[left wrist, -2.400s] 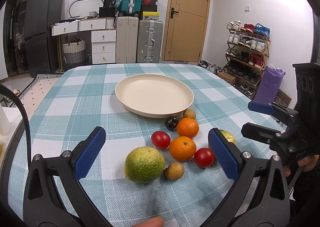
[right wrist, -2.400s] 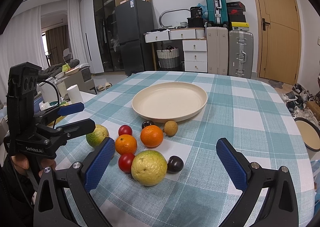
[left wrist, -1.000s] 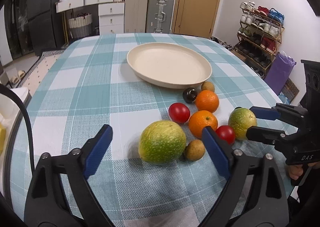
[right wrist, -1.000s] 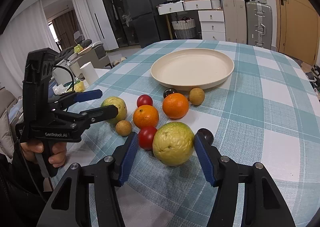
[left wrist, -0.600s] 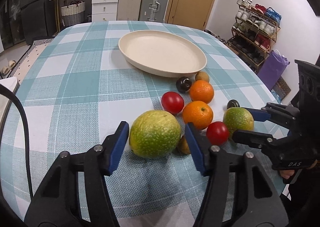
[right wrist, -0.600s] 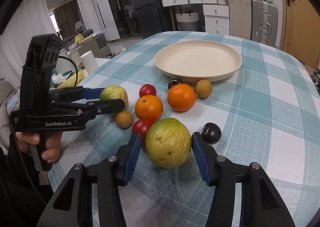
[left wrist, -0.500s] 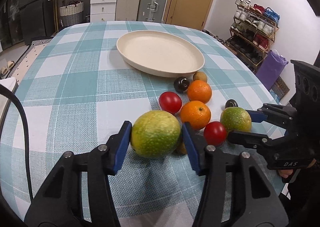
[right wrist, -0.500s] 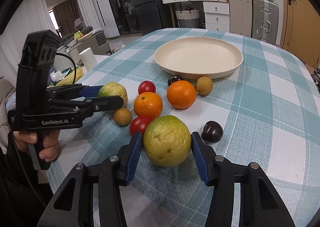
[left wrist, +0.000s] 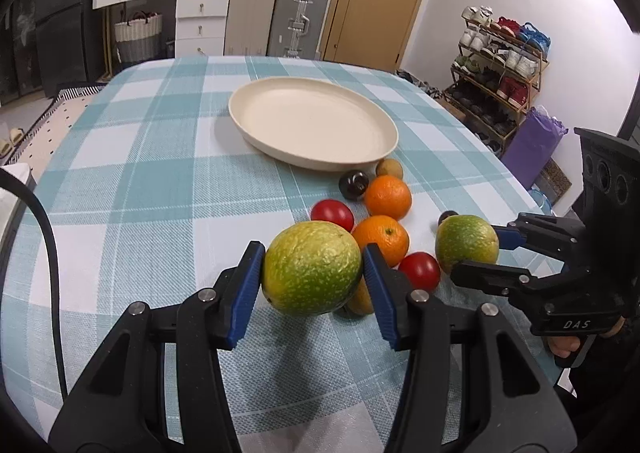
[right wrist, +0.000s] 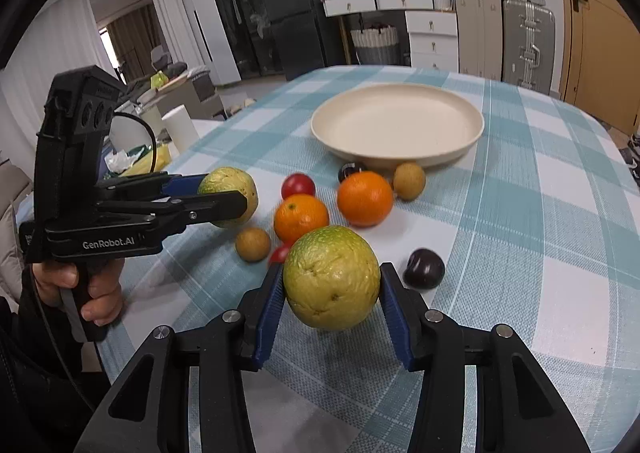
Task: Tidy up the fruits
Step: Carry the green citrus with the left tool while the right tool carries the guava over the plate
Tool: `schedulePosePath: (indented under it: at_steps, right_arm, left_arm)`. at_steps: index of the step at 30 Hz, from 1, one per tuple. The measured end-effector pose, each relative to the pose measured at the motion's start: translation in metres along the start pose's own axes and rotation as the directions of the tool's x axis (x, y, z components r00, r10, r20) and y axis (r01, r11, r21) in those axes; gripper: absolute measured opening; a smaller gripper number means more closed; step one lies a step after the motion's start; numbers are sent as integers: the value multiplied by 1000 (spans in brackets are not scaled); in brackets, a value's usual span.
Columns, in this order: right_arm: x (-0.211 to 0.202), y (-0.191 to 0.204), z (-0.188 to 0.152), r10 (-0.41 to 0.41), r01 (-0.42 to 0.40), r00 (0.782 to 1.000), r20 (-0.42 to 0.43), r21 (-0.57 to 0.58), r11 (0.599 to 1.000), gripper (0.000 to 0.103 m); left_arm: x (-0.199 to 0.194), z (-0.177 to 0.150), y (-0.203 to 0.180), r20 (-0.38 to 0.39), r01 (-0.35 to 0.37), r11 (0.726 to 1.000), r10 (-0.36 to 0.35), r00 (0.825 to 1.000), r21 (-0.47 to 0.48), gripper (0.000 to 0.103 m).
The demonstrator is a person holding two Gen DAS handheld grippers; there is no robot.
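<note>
From the left wrist camera, the left gripper is clamping its blue pads against both sides of a big green speckled citrus, which is sitting just above the teal checked tablecloth with its shadow falling underneath; just behind it two oranges, two red tomatoes, a dark plum and a small brown fruit are lying clustered in front of the cream plate, whose inside is bare. At the right edge the right gripper is squeezing a second green citrus. From the right wrist camera, the right gripper is pinching that yellow-green citrus between its pads, clear of the cloth — a dark plum is lying just to its right, and the oranges and tomatoes are resting beyond it, short of the plate. On the left the person's hand is gripping the handle of the left gripper, closed on its own citrus
</note>
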State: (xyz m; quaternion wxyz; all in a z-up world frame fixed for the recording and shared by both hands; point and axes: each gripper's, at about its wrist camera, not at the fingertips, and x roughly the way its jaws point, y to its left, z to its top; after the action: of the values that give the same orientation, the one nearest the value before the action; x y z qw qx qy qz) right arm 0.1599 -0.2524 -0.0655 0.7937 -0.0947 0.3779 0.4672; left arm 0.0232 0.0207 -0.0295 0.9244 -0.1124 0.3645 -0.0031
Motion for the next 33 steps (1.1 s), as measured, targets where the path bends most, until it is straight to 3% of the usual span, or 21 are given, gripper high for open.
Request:
schedulePosePath:
  at_steps: [11,33]
  right_arm:
    - [-11,-11,27,-32,23,991,133,69,997,47]
    - [1,-49,68,-99,81,984,145,125,989,48]
  left_arm:
    - [-14,27,-5,115,-4,1000,3,993,13,48]
    - [17,71,-3,165,-42,999,38,986,21,48]
